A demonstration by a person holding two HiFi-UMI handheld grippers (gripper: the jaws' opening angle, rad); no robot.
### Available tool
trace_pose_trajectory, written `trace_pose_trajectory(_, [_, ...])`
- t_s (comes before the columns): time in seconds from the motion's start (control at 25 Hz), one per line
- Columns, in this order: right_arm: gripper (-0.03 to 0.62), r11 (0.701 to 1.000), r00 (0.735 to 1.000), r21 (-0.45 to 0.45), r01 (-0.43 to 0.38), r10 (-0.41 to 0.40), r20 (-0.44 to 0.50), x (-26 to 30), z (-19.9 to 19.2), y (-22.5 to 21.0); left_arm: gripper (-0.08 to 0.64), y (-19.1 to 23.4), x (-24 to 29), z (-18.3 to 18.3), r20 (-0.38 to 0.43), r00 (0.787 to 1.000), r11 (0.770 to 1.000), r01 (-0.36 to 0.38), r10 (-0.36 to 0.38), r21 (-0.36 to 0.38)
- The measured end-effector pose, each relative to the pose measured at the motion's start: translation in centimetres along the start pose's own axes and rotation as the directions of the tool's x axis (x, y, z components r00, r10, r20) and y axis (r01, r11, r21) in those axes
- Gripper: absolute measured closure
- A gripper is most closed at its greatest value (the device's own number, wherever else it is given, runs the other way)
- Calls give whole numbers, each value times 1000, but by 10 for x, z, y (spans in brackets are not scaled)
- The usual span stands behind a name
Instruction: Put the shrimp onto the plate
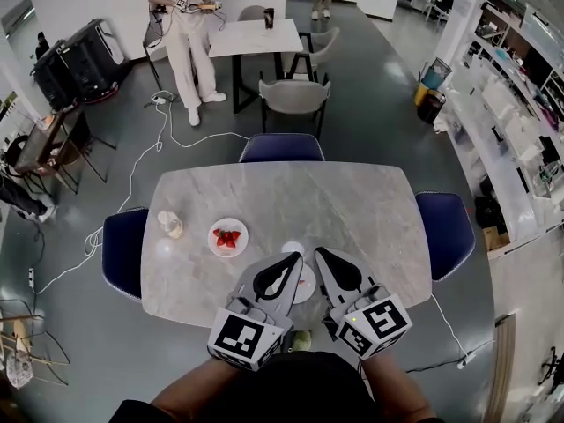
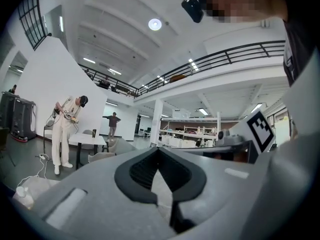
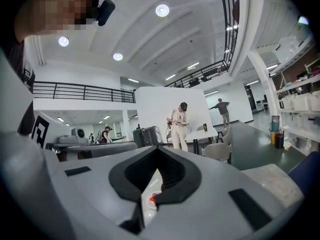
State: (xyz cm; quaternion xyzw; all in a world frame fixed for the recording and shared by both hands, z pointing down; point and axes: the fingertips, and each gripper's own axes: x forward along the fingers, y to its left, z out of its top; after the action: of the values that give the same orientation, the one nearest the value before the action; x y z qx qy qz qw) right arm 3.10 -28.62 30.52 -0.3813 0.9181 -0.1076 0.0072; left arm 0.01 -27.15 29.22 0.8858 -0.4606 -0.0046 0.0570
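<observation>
Shrimp [image 1: 228, 239] lies on plate [image 1: 215, 229]; left tool [image 1: 296, 259], right tool [image 1: 320, 254] closed, empty.

Our left gripper [image 2: 159, 150] looks across the hall, its dark-padded fingers [image 2: 134, 170] meeting at the tips with nothing between them. Beyond at left, a person in white [image 2: 65, 129] stands head bowed. A second person [image 2: 113, 124] stands farther back, beneath a railed balcony [image 2: 225, 58].

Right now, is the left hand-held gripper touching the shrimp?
Apart. The head view shows bare table between the left hand-held gripper and the shrimp.
</observation>
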Motion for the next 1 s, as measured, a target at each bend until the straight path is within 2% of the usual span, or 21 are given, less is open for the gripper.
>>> trace_pose_trajectory(0.36, [592,999,1000,-39,2,-2,-1,-3,7,10,552,-4,-9,4,24,1000,1000,-8,7,9])
trace_pose_trajectory(0.52, [592,999,1000,-43,6,-6,-2,-5,5,9,552,-2,-8,6,11,1000,1000,-29,29,0])
trace_pose_trajectory(0.68, [592,999,1000,-41,13,-13,-3,-7,3,9,552,-5,-9,0,24,1000,1000,-8,8,-2])
trace_pose_trajectory(1.0, [592,999,1000,-42,14,-14,4,-5,2,14,552,-2,-11,1,17,1000,1000,-17,17,-3])
